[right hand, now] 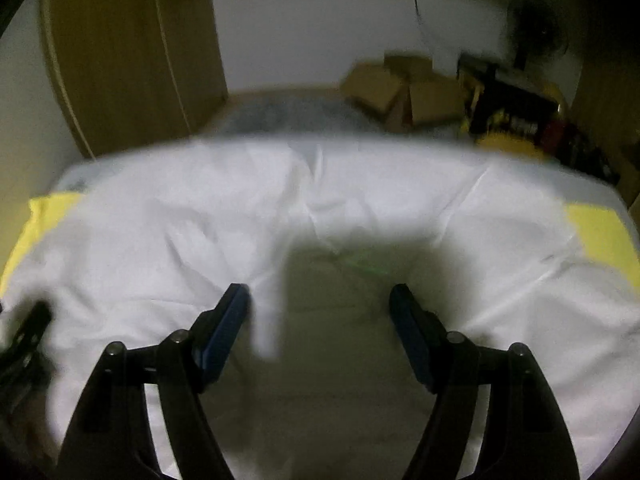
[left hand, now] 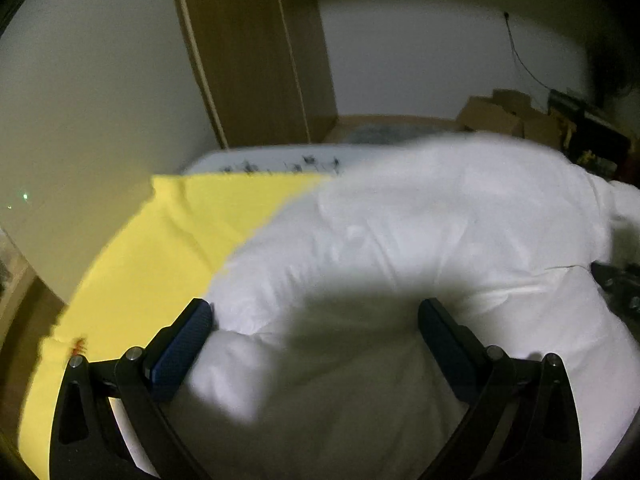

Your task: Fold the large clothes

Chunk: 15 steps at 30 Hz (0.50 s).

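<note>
A large white garment point(left hand: 400, 232) lies spread over a yellow sheet point(left hand: 168, 248) on a bed. My left gripper point(left hand: 316, 312) is open just above the garment, near its left edge, holding nothing. In the right wrist view the white garment point(right hand: 280, 200) fills the middle, with the yellow sheet point(right hand: 596, 232) showing at both sides. My right gripper point(right hand: 320, 296) is open over the cloth, with a narrow fold of fabric lying beside its left finger point(right hand: 228, 320). The other gripper point(right hand: 24, 344) shows blurred at the left edge. Both views are motion-blurred.
A wooden wardrobe point(left hand: 256, 52) stands beyond the bed at the left. Cardboard boxes point(right hand: 400, 88) and dark clutter point(right hand: 520, 120) sit on the floor at the back right. A fan point(right hand: 536, 28) stands by the white wall.
</note>
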Tool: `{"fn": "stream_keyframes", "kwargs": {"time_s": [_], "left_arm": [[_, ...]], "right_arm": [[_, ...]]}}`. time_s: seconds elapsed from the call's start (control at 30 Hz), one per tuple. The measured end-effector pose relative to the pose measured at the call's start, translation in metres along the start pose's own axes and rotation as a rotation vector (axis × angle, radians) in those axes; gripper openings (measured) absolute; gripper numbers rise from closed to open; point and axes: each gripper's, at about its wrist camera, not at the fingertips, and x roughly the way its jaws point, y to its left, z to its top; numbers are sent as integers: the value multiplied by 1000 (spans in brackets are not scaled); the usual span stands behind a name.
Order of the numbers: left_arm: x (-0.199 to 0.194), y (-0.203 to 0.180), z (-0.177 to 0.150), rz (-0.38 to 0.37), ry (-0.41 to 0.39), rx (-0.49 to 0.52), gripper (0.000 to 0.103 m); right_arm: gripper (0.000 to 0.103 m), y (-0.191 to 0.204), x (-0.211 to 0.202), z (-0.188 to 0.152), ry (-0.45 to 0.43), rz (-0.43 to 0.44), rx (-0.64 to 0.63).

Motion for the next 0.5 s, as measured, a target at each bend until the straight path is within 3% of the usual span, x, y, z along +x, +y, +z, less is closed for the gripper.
{"fn": "stream_keyframes", "kwargs": {"time_s": [0.1,0.23,0.3,0.4,0.5], "left_arm": [[1,3,-10,-24,-32,-46,103],[12,10,-8,-70,11,-65,103],[17,18,-9,-109,29,-89,103],[21,21,-9,-122,37,-99,103],[27,20,-6,-105,44,-80,103]], "right_arm": [[79,2,15,-4,25,5,-12],[80,3,16,-1,43,-4,-37],[79,0,-3,-7,34,-18,-33],[80,-15,-57,-42,-28,-22,37],[80,-25,-95,-87,-88,-113,28]]}}
